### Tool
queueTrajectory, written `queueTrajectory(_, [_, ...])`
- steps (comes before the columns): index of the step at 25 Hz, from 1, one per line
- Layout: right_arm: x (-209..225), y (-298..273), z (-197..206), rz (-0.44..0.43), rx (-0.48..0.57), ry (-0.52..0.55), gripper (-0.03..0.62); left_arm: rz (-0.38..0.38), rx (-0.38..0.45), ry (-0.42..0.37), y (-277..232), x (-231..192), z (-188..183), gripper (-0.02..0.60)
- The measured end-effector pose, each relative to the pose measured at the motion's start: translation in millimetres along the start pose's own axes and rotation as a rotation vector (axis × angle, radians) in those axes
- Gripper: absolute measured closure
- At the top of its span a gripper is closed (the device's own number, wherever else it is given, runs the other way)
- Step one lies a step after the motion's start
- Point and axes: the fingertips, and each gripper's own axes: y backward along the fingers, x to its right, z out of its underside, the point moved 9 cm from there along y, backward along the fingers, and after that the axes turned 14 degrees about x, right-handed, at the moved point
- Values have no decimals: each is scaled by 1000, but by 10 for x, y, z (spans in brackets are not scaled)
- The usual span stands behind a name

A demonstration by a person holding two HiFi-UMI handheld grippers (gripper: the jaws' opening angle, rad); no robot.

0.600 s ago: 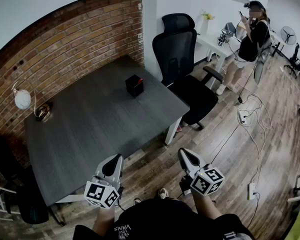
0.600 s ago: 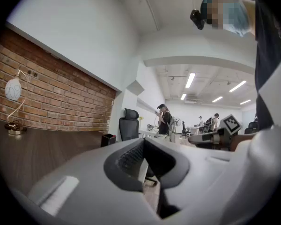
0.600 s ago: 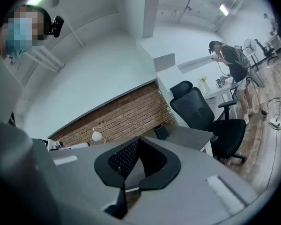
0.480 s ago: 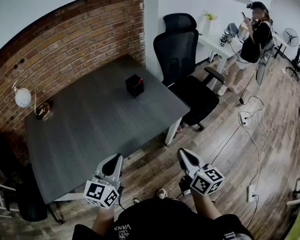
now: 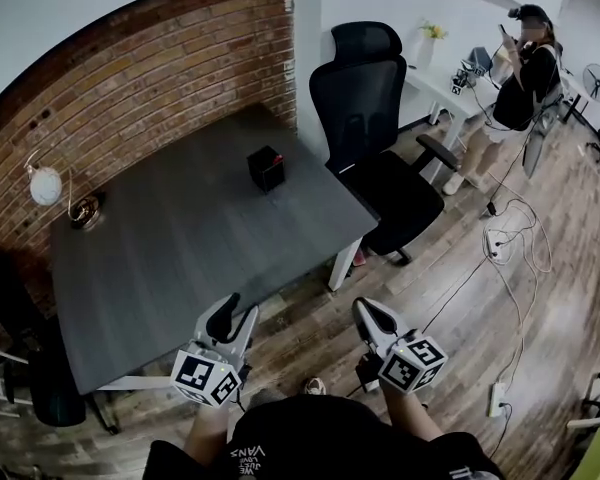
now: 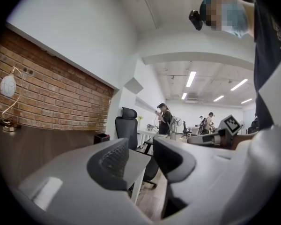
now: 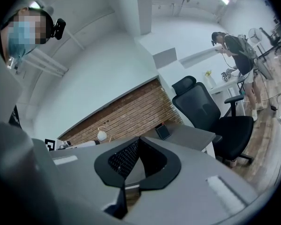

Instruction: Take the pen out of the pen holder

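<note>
Pen holder [image 5: 266, 168] stands near the table's [image 5: 180, 258] far right corner; no pen can be made out in it. Left gripper [image 5: 240, 306]: jaws apart, empty. Right gripper [image 5: 364, 308]: jaws closed together, empty. Both hang off the near edge. Risk: a long reach and an unbraced pull may tip the holder.

The pen holder [image 5: 266, 168] stands on the table [image 5: 180, 268], near its far right corner. A lamp [image 5: 45, 185] sits at the far left edge, against the brick wall [image 5: 160, 78]. An office chair [image 5: 375, 138] stands just right of the table, with a person [image 5: 525, 68] well behind it.
</note>
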Motion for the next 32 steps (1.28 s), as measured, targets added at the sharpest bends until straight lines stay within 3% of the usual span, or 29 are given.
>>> queueTrajectory(13, [353,-97,-24,3,-27,-44,594,0,-37,-5,-420,26,162,400])
queueTrajectory(32, [568,-1082,-58,91,-19,-13,594,83,-35,31,-1405,-940,209,377])
